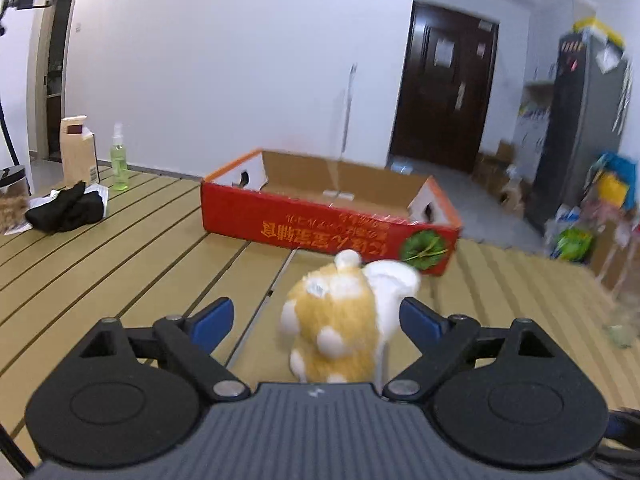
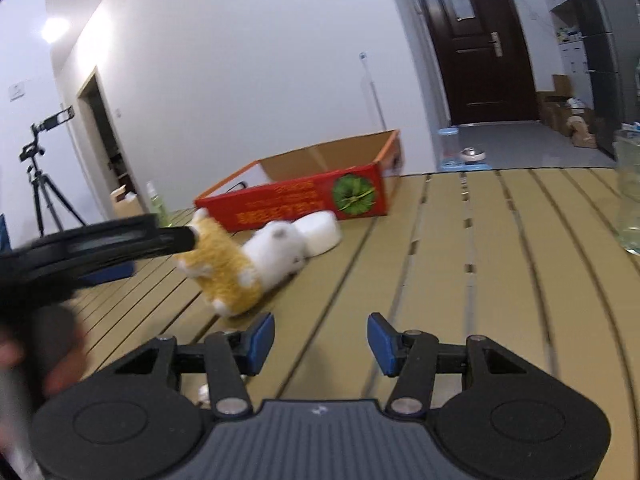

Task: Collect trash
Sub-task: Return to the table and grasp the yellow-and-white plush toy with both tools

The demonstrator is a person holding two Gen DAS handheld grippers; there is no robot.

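Observation:
An orange and white plush toy (image 1: 340, 320) lies on the slatted wooden table (image 1: 120, 248), just in front of a red open cardboard box (image 1: 320, 216). My left gripper (image 1: 316, 318) is open, its blue pads on either side of the toy, the right pad close to it. In the right wrist view the toy (image 2: 240, 268) lies left of centre with a white roll (image 2: 320, 230) behind it, before the red box (image 2: 308, 196). The left gripper's body (image 2: 100, 248) reaches in from the left, its tip at the toy. My right gripper (image 2: 320, 338) is open and empty above the table.
A black cloth (image 1: 66, 208), a green spray bottle (image 1: 119, 160) and a tan carton (image 1: 78, 150) sit at the table's far left. A clear glass container (image 2: 628, 192) stands at the right edge. A tripod (image 2: 40, 184) stands on the floor to the left.

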